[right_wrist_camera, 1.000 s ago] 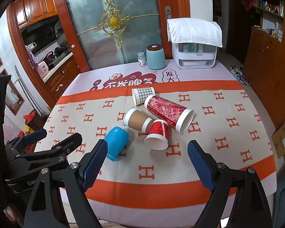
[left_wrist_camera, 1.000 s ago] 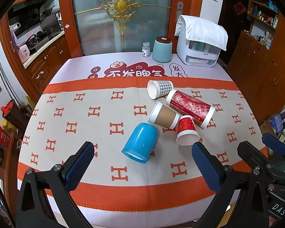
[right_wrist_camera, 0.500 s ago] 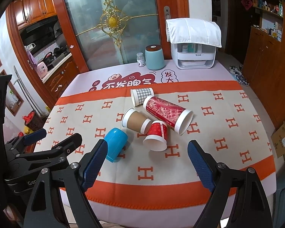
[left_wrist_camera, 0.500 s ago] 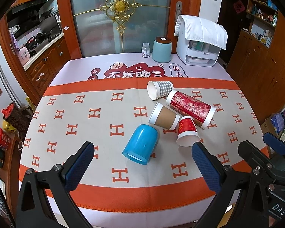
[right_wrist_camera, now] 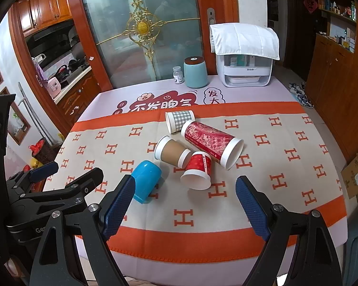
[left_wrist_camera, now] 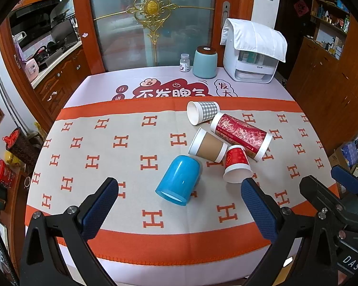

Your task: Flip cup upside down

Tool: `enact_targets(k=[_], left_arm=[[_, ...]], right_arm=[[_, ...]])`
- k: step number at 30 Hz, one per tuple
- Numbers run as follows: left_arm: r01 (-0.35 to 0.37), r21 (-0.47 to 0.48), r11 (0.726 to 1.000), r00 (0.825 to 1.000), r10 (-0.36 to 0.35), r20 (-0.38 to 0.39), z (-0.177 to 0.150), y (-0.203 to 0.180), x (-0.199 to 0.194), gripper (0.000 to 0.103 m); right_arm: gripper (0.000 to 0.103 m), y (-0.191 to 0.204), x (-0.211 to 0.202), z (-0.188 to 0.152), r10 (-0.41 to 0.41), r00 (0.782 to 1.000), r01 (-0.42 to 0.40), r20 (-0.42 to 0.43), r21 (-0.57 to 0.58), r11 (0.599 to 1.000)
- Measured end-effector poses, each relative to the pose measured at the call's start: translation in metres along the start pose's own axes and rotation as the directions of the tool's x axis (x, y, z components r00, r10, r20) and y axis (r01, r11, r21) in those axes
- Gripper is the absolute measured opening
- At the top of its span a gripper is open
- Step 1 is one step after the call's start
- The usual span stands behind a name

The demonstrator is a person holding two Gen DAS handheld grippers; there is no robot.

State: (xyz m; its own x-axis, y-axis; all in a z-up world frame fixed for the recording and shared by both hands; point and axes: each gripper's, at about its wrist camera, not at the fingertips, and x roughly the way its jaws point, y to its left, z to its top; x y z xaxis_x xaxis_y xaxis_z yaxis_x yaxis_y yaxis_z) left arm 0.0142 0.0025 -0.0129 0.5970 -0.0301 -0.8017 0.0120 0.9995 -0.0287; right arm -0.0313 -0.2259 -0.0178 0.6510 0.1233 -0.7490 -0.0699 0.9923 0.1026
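Several cups lie on their sides mid-table: a blue plastic cup, a brown paper cup, a small red paper cup, a tall red patterned cup and a grey checked cup. My left gripper is open and empty, above the table's near edge, in front of the blue cup. My right gripper is open and empty, in front of the small red cup. The left gripper also shows at the left of the right wrist view.
The table carries an orange-bordered cloth with H marks. At the far edge stand a teal canister, a small white bottle and a white appliance under a cloth. Wooden cabinets stand on the right, a kitchen counter on the left.
Both grippers have drifted very slightly; the cups have not moved. Both grippers stay open.
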Motion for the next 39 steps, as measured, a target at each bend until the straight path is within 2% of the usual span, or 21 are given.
enact_targets(k=[27, 39], left_arm=[[-0.016, -0.006, 1.0, 1.0, 0.016, -0.004, 0.002, 0.007, 0.001, 0.102], [-0.024, 0.009, 1.0, 0.999, 0.024, -0.03, 0.011, 0.011, 0.015, 0.102]], right_arm=[[0.087, 0.001, 0.003, 0.0, 0.001, 1.0, -0.001, 0.004, 0.004, 1.0], [0.087, 0.007, 0.021, 0.008, -0.002, 1.0, 0.003, -0.014, 0.026, 1.0]])
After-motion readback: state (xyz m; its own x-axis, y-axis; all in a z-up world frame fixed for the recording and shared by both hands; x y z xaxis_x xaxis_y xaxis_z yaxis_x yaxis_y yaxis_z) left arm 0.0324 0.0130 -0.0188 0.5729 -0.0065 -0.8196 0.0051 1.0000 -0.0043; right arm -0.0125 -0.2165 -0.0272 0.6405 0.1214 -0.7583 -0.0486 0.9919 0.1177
